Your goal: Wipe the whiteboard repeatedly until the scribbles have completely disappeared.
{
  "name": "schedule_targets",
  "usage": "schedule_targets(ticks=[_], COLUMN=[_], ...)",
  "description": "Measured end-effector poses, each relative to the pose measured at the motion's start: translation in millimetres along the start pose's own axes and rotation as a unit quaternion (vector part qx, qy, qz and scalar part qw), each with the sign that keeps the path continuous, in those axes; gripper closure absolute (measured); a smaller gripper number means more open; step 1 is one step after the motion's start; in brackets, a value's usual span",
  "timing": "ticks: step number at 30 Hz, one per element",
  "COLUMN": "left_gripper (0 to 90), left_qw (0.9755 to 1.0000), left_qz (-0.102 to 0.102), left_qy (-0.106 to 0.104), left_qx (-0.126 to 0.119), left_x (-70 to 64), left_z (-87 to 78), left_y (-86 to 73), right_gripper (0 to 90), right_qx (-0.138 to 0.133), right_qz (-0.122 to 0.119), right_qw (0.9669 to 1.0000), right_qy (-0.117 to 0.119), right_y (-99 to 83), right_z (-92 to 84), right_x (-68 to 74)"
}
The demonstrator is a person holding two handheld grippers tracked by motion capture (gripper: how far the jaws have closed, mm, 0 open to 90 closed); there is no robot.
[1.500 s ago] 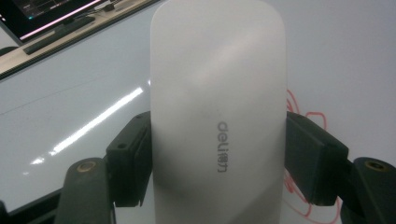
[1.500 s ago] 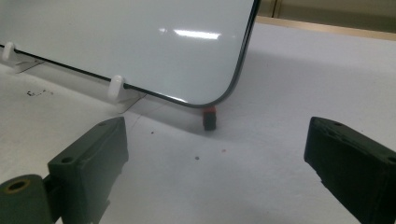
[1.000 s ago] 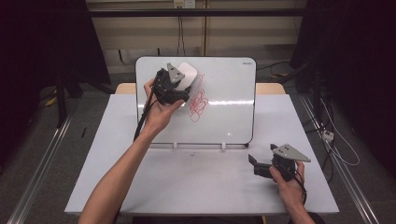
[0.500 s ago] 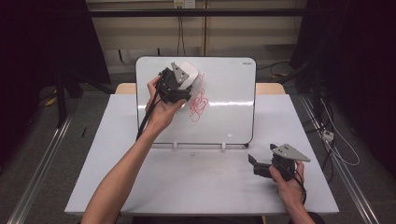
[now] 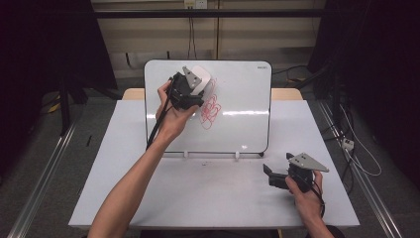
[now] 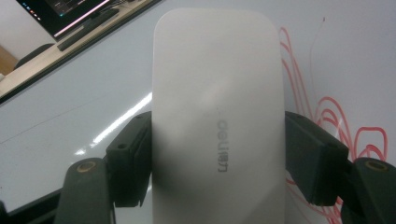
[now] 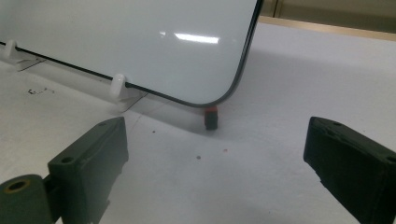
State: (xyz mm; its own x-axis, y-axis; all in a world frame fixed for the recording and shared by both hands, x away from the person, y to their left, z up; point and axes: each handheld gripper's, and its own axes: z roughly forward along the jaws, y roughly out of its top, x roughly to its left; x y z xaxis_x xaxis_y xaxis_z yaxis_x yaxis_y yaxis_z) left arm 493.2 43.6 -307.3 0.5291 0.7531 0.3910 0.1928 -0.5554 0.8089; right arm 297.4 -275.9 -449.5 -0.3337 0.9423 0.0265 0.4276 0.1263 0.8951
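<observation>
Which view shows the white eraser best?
The left gripper view: the eraser is seen close up, logo readable, clamped between the left gripper's jaws. The high view shows it small against the whiteboard.

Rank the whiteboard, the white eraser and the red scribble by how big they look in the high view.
1. Whiteboard, by far the largest.
2. Red scribble.
3. White eraser, clamped in the left tongs; partly hidden, so its place below the scribble is unsure.

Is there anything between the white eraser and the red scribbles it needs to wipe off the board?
Nothing visible is in the way. The left gripper is shut on the white eraser, held against the whiteboard, and the red scribbles lie right beside it, with bare board between.
</observation>
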Motion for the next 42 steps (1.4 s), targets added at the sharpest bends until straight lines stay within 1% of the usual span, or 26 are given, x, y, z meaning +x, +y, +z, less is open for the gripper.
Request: schedule_targets(ticks=[1,2,3,4,6,7,9,12,13,15,16,17,20,22,24,25,26,28,29,30,32,33,34,37,40,42], left_gripper=[30.9,30.9,30.9,31.0,30.9,30.9,30.9,30.9,30.9,30.9,30.9,30.9,30.9,30.9,30.9,30.9,30.9,30.9,31.0,31.0,31.0,31.0,31.0,31.0,31.0,31.0], left_qw=[1.0000,1.0000,1.0000,1.0000,0.9999,0.9999,0.9999,0.9998,0.9999,0.9997,0.9998,0.9997,0.9993,0.9991,0.9985,0.9985,0.9986,0.9986,0.9985,0.9985,0.9989,0.9989,0.9989,0.9987,0.9991,0.9991], left_qz=[0.000,-0.005,0.002,0.004,0.011,0.015,0.014,0.018,0.015,0.022,0.020,0.024,0.035,0.041,0.054,0.054,0.052,0.053,0.053,0.053,0.044,0.042,0.042,0.042,0.033,0.033], left_qy=[0.000,0.001,-0.003,-0.001,-0.007,-0.006,-0.010,-0.007,-0.008,-0.008,-0.005,-0.009,-0.011,-0.009,-0.009,-0.007,-0.009,-0.008,-0.012,-0.013,-0.018,-0.021,-0.022,-0.027,-0.026,-0.025], left_qx=[0.000,-0.003,0.004,0.001,0.001,-0.001,0.001,-0.001,0.000,0.001,-0.003,0.002,0.002,0.002,0.004,0.004,0.005,0.000,0.005,0.005,0.005,0.009,0.006,0.010,0.006,0.007], left_x=[0.0,-1.2,-1.0,-3.2,-8.0,-10.4,-13.3,-17.9,-20.1,-24.5,-26.8,-28.3,-34.3,-38.3,-42.7,-43.9,-44.3,-45.7,-44.7,-43.1,-42.4,-41.3,-40.3,-36.4,-30.9,-28.3], left_z=[0.0,0.3,-0.6,-0.3,0.2,0.7,0.9,1.3,1.6,2.5,3.3,3.0,2.5,2.4,2.7,2.1,1.7,2.1,1.7,2.0,3.1,3.2,3.6,3.5,4.9,6.5], left_y=[-0.2,-0.4,-0.1,-0.3,-0.9,-1.7,-2.9,-3.8,-4.0,-4.2,-4.6,-4.4,-5.4,-6.2,-6.5,-6.5,-6.8,-7.4,-6.9,-6.3,-5.5,-4.7,-3.5,1.9,8.3,12.3], right_gripper=[6.5,6.5,6.5,6.5,6.5,6.5,6.5,6.5,6.5,6.5,6.5,6.6,6.5,6.5,6.6,6.5,6.6,6.5,6.5,6.5,6.5,6.5,6.5,6.5,6.5,6.5], right_qx=[0.000,0.000,0.000,0.000,0.000,0.000,0.000,0.000,0.000,0.001,0.001,0.001,0.001,0.001,0.001,0.001,0.000,0.001,0.001,0.001,0.001,0.001,0.001,0.001,0.000,0.000], right_qz=[0.000,0.000,0.000,0.000,-0.001,-0.001,0.000,0.000,0.000,-0.001,0.000,-0.001,-0.001,-0.001,-0.001,-0.001,-0.002,-0.001,-0.001,0.000,-0.001,-0.001,-0.001,0.000,0.000,0.000], right_qw=[1.0000,1.0000,1.0000,1.0000,1.0000,1.0000,1.0000,1.0000,1.0000,1.0000,1.0000,1.0000,1.0000,1.0000,1.0000,1.0000,1.0000,1.0000,1.0000,1.0000,1.0000,1.0000,1.0000,1.0000,1.0000,1.0000], right_qy=[0.000,0.000,0.000,0.000,0.000,0.000,0.001,0.001,0.001,0.001,0.001,0.001,0.001,0.001,0.001,0.002,0.002,0.002,0.002,0.002,0.002,0.003,0.003,0.003,0.004,0.005], right_y=[0.0,0.0,0.0,0.0,-0.1,0.0,-0.1,-0.1,-0.1,0.0,0.0,0.1,0.1,0.1,0.0,0.0,0.0,0.0,0.0,0.0,0.1,0.1,0.1,0.0,-0.1,-0.2], right_z=[0.1,0.2,0.3,0.3,0.3,0.2,-0.2,-0.2,0.0,0.4,0.4,0.4,0.3,0.4,0.6,0.6,0.5,0.5,0.7,0.7,0.7,0.8,0.8,0.5,0.1,-0.3], right_x=[0.1,0.0,0.0,-0.1,0.1,0.2,0.3,0.2,0.3,0.5,0.7,0.8,0.7,0.7,0.8,0.8,0.8,0.8,0.8,0.8,1.0,0.9,0.7,0.4,0.3,0.4])
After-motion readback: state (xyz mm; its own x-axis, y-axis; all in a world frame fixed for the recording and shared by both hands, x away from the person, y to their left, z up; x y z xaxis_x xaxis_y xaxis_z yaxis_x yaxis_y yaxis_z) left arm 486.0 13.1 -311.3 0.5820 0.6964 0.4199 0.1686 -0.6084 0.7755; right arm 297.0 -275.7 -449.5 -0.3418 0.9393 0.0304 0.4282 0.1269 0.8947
